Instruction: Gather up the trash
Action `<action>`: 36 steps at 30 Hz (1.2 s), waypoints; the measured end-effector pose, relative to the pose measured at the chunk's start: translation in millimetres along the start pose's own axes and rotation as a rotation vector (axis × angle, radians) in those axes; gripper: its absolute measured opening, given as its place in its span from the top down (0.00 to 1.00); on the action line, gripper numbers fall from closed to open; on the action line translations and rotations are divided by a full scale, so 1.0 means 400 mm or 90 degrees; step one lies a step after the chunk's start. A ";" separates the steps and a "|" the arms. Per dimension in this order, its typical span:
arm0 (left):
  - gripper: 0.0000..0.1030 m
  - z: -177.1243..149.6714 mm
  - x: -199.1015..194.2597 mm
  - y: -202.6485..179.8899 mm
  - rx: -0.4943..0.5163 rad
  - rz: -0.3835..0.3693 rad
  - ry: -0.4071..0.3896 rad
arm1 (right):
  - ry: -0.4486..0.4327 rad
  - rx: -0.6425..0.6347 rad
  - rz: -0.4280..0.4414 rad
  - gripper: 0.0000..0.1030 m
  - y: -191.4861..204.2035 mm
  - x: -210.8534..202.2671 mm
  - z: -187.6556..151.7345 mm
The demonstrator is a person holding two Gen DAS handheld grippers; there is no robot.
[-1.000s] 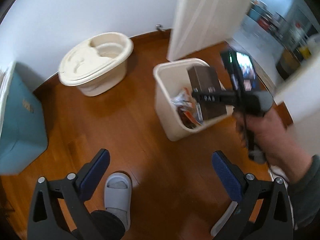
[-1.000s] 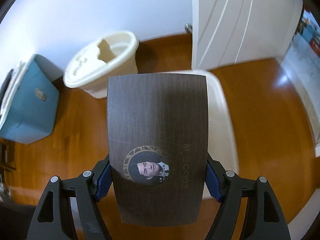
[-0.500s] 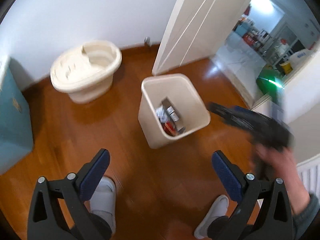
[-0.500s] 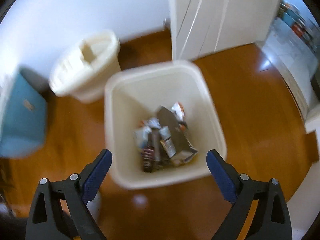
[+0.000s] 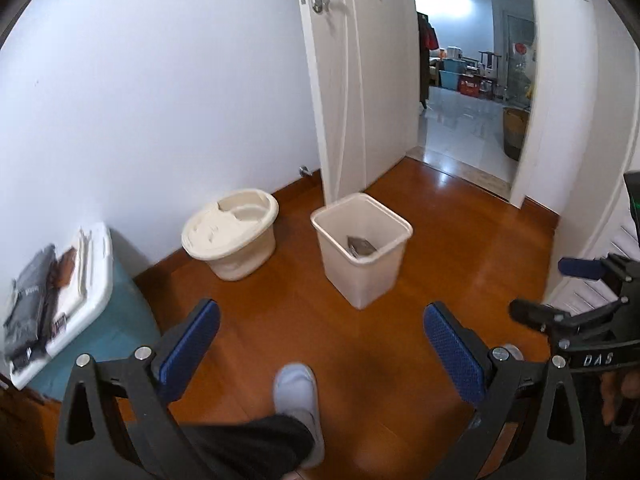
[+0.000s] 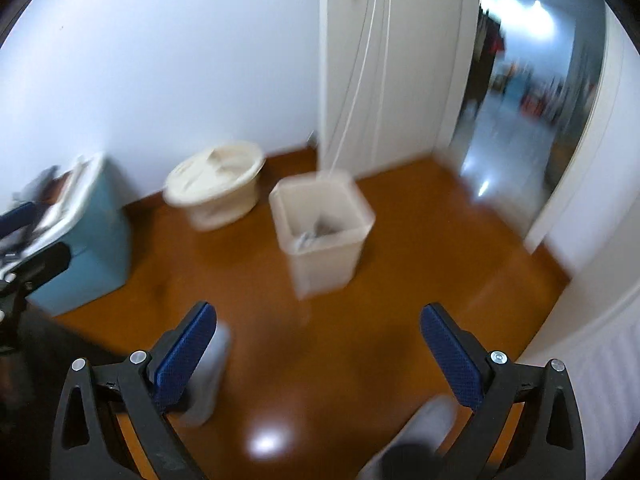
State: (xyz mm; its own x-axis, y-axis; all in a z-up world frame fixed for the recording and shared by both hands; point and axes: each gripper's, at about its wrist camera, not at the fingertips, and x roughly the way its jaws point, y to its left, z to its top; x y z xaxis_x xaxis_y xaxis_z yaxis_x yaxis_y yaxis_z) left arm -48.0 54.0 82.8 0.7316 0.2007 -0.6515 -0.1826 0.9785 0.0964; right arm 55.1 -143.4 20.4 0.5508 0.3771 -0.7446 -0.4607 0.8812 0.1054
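Left wrist view
Bin: the square cream plastic waste bin point(image 5: 362, 250) stands on the brown wooden floor point(image 5: 460, 248), near the foot of the white open door point(image 5: 360, 80) and just beside the round cream lidded pot point(image 5: 231, 238).
Trash: a dark brown flat packet point(image 5: 361, 246) lies inside the bin, against its far wall; more may lie under it, hidden.
Left gripper point(image 5: 320, 340): blue pads wide apart, nothing between them, only floor and a pale slipper point(image 5: 298, 394).
Right gripper point(image 5: 556, 292): seen at the right edge, jaws apart and bare.

Right wrist view (blurred)
Right gripper point(image 6: 318, 344): its jaws have just been opening; now fully spread and empty.
Bin point(image 6: 320, 228): grey and dark scraps show inside.
Progress: judged, this drop is done; no loose trash shows on the floor, so what is left lies out of view.
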 end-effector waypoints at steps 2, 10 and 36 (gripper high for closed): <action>0.00 -0.031 -0.012 -0.012 -0.009 -0.031 0.024 | 0.006 0.010 0.006 0.00 0.003 -0.037 -0.063; 0.00 -0.117 -0.124 -0.081 -0.006 -0.067 0.039 | -0.008 -0.032 -0.041 0.00 0.062 -0.181 -0.203; 0.00 -0.141 -0.130 -0.039 -0.019 -0.049 0.063 | 0.030 -0.028 -0.008 0.00 0.075 -0.212 -0.216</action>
State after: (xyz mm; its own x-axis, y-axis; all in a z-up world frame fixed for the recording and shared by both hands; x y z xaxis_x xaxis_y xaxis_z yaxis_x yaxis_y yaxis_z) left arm -120.2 25.7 72.8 0.6763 0.1177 -0.7271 -0.1483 0.9887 0.0221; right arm -65.6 -173.4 29.6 0.5235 0.3517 -0.7760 -0.4847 0.8720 0.0682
